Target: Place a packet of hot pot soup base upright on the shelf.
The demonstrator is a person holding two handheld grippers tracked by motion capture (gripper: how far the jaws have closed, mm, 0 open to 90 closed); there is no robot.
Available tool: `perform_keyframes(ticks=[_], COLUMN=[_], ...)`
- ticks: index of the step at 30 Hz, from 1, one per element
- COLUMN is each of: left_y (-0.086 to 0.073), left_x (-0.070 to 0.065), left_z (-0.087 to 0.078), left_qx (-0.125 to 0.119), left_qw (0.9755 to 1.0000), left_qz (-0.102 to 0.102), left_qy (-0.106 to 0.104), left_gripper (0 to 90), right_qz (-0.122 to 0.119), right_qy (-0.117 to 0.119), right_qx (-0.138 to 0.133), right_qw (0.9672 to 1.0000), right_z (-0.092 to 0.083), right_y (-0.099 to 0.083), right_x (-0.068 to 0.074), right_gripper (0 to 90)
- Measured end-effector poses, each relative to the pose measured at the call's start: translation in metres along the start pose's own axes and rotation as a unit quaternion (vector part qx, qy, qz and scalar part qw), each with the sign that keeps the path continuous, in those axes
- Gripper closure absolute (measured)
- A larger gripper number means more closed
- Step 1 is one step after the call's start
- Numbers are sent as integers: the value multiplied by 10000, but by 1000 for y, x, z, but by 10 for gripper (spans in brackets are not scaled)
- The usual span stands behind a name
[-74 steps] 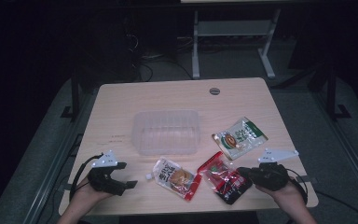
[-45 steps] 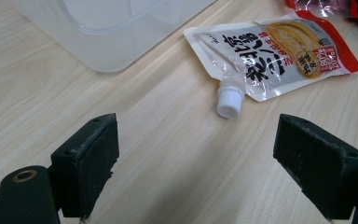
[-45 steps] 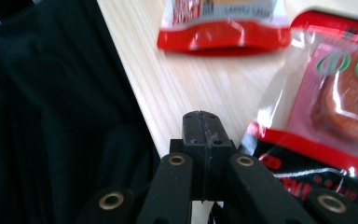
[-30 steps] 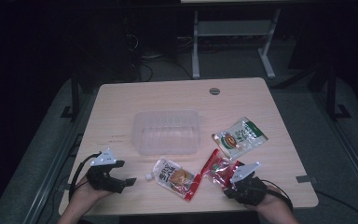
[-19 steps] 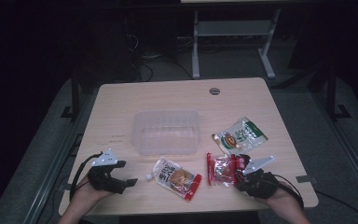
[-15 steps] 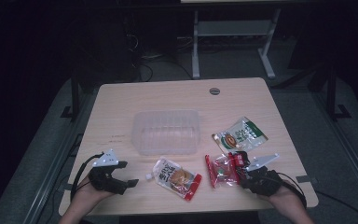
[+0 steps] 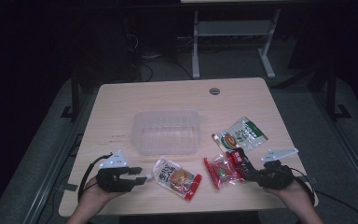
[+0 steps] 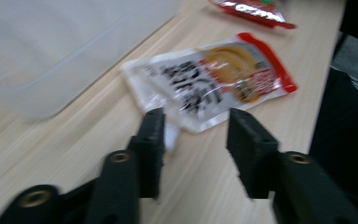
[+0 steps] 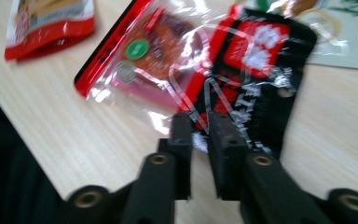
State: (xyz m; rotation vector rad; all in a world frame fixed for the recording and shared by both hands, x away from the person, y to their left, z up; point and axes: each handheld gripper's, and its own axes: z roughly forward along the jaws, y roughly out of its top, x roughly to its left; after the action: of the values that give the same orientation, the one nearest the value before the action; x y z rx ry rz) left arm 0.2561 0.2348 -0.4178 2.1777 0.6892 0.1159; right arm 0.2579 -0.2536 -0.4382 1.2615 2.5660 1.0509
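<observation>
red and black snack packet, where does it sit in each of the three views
High view: the red and black snack packet lies at the lower right of the table, by the right gripper.
Left gripper view: its edge is at the top, right of centre.
Right gripper view: it spreads across the upper middle, above the jaws.
Shared landmark: the orange and white packet.

Wooden table [image 7: 121,100], dark carpeted room
</observation>
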Motion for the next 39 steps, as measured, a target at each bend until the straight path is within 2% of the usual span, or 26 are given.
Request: perform_keyframes(ticks=[4,6,7,14,20,25,30,39], left_y=[13,18,21,40,61,75,87,103], left_x=[-9,-12,-13,-24,-34,-44,-50,-55], left_z=[15,21,25,47,68,90,110,147], left_qx=[192,269,290,195,57,132,83,-19], left_qw=[9993,9987,9984,9966,9944,9908,9903,9907], left_qz=[187,261,297,561,759,1026,1049,946], left_qy=[-258,-333,-379,-565,-732,-869,-902,-975], left_gripper=[799,861,889,895,895,895,895,895], right_qz=[22,157,138,121,207,316,361,397], right_qy=[-160,-204,-240,-302,-411,-427,-482,-517], right_qx=[-162,-205,-283,-368,-482,-520,-518,-560], right_qw=[9997,9995,9992,9988,9978,9972,9968,9963], right_z=[-4,-6,-5,-5,-3,-3,-3,-3], right_y=[0,0,0,3,6,4,2,-2], right_x=[-6,-8,-9,-12,-19,-24,-27,-27], right_gripper=[643,595,564,475,405,386,379,375])
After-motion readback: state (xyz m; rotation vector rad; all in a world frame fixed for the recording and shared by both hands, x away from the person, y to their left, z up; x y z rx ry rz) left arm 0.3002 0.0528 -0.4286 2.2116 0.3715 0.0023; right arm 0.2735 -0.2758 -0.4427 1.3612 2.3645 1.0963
